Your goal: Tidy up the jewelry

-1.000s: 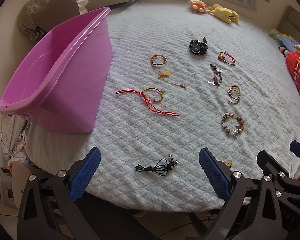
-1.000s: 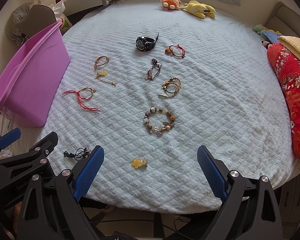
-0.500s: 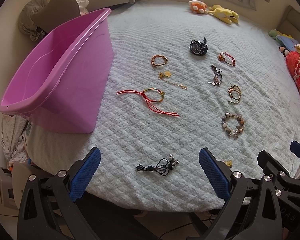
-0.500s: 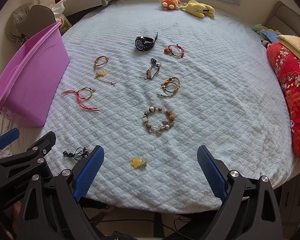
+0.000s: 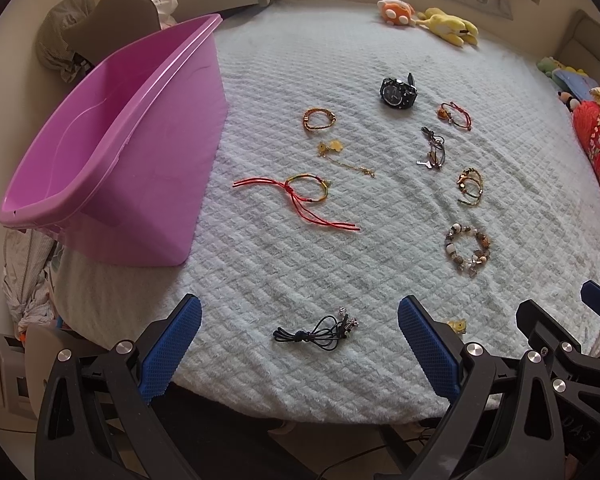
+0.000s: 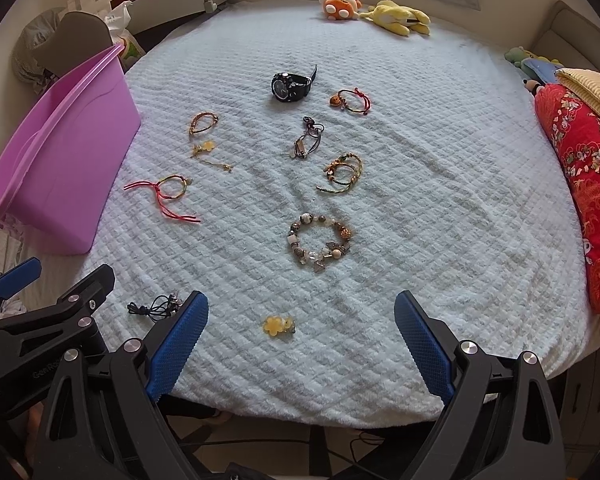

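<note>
In the left wrist view, the left gripper stands wide open and empty above a small tangle of black cord with metal charms at the near edge of the quilted pale-blue bedspread. The loose loops could slip from the pads or snag the fuzzy fabric, so only part might lift. The glossy pink plastic tub waits empty at the left.

In the right wrist view, the right gripper is likewise spread wide, holding nothing, framing a translucent yellow flower charm. Flat and small, it may be pressed into the pile rather than gripped. A chunky beaded bracelet lies beyond.
</note>
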Available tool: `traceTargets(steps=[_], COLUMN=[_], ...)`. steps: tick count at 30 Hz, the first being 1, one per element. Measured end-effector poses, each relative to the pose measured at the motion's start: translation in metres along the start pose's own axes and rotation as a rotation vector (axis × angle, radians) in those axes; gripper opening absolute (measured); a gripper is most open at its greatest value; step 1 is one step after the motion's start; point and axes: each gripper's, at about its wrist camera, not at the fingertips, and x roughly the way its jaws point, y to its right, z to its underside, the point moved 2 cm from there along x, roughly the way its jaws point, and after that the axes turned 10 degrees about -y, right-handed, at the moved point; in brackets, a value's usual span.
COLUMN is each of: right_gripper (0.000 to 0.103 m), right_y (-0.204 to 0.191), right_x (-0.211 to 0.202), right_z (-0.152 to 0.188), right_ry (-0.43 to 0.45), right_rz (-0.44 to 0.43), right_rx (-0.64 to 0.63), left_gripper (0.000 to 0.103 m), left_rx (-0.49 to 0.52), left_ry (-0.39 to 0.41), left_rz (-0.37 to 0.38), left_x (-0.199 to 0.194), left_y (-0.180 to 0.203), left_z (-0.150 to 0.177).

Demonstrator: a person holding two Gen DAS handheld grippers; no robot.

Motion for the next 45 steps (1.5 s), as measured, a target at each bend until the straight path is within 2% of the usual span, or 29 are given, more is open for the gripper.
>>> traceTargets(steps=[23,32,37,45], right_gripper=[0.090,0.090,0.090,0.090], right_y=[0.006,0.013,0.014,0.023], right_x=[0.006,0.024,0.037,0.064], right_z=[0.002,0.013,0.021,0.036], right_ry=[0.013,0.024,0.030,0.011], right_rz=[-0.035,-0.091,-0.109,-0.130], right_rx=[0.005,-0.008,-0.018,-0.010], left_gripper=[0.097,0.097,0.097,0.097], left_rx=[-0.018,-0.050,-0.033,0.016], left_ry=[-0.003,-0.004,-0.022,-0.009], left_rz=[-0.008,-0.033,-0.035,0.009], left_x=[0.008,0.028,0.047,0.073], left_y=[-0.008,-0.028,-0.030,-0.018], left_z=[0.002,0.007,0.017,0.036])
